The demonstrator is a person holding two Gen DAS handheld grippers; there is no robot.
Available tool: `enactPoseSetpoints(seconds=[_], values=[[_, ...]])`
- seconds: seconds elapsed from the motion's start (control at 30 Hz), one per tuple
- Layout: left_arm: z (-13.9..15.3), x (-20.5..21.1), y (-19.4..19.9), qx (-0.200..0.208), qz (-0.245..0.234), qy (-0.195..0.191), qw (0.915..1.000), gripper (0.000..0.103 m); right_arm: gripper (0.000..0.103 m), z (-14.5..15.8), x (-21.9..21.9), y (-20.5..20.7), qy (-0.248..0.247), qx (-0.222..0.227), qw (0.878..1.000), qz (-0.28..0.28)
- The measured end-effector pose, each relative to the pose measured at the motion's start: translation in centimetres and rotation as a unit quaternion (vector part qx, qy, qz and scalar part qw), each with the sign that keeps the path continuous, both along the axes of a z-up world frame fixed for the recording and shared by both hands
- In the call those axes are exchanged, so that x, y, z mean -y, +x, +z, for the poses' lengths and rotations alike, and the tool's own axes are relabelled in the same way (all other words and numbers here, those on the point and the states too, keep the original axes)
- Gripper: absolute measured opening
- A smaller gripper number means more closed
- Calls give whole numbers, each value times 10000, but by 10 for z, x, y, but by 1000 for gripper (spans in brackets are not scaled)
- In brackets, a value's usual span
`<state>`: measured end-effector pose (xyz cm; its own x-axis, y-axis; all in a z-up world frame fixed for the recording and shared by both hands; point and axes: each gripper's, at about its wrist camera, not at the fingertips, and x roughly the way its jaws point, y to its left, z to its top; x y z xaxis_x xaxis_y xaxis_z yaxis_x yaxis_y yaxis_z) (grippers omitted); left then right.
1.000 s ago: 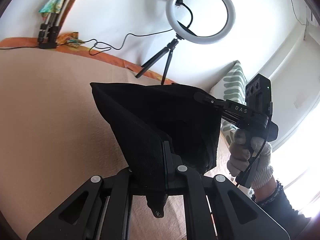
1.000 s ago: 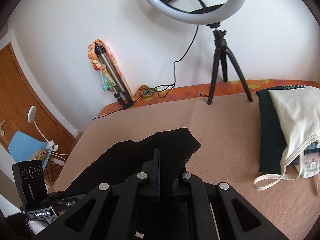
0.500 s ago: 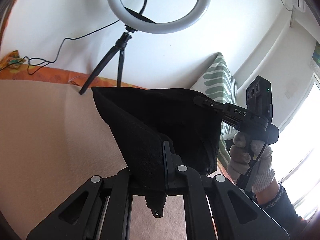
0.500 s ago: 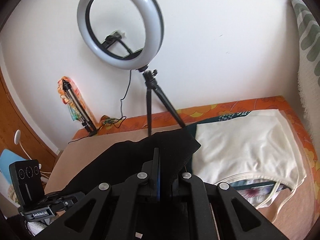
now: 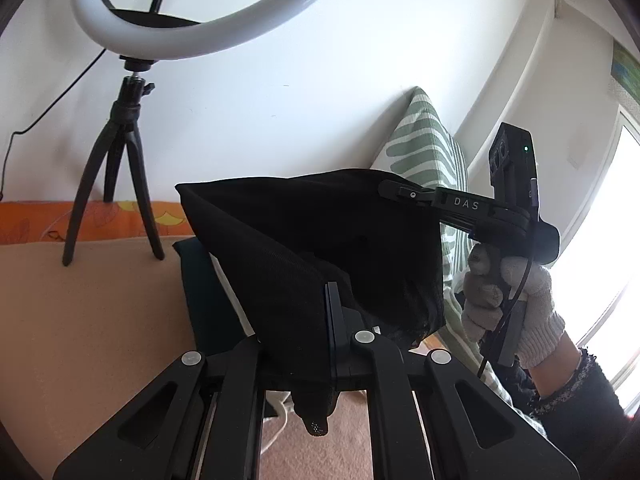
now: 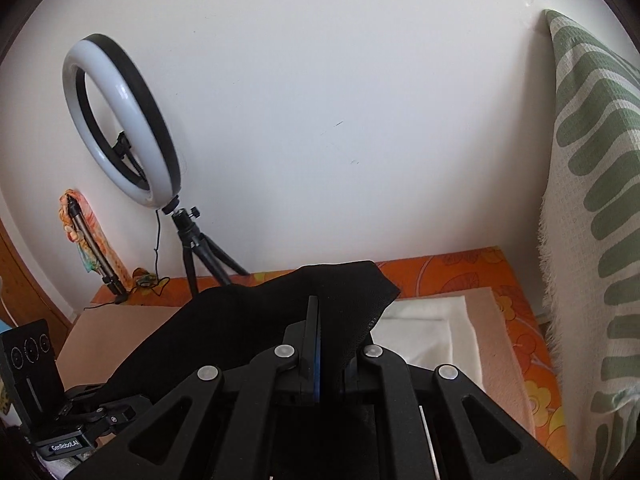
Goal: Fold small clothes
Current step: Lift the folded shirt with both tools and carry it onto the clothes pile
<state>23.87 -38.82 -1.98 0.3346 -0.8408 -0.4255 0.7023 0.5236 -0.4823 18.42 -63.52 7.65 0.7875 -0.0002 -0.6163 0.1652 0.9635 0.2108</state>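
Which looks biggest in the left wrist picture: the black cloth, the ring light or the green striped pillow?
1. Black cloth: fills the middle, though it hangs closest to the camera.
2. Ring light: wide, but its top is cut off.
3. Green striped pillow: mostly hidden behind the cloth, so its real size is unsure.

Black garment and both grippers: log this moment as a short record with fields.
held item: black garment, lifted clear of the bed
left gripper: shut on one edge
right gripper: shut on another edge
below: white garment on a dark folded piece
background: ring light on tripod, green-striped cushion
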Motion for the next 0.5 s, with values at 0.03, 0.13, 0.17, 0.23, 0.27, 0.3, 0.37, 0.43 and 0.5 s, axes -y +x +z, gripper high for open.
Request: enactPoseSetpoints(seconds=[0.03, 0.13, 0.17, 0.23, 0.27, 0.3, 0.37, 0.43, 0.5], values=[[-1, 5, 2, 4, -9, 14, 10000, 7, 3, 0, 6, 3, -52, -13, 10000, -27], [-9, 22, 8, -113, -73, 59, 9999, 7, 3, -2, 24, 12, -223, -114, 9996, -101], [-11, 27, 8, -103, -83, 108, 9999, 7, 3, -4, 30, 13, -248, -146, 9995, -136], [-16, 38, 6, -87, -73, 250, 9996, 7, 3, -10, 43, 18, -271, -194, 9992, -202], [-19, 42, 6, -118, -92, 342, 9993, 7, 3, -13, 47, 21, -348, -234, 9988, -260], [-21, 47, 7, -171, -120, 468, 9987, 10, 5, -17, 52, 21, -431, -283, 9982, -302], [-26, 52, 6, -264, -51, 777, 9966, 25, 17, -28, 55, 29, -611, -551, 9958, -389], [-27, 54, 5, -265, 125, 1081, 9937, 59, 53, -38, 57, 31, -1050, -789, 9884, -767], [-25, 49, 1, -192, 263, 1145, 9929, 67, 76, -40, 60, 26, -1263, -851, 9834, -986]])
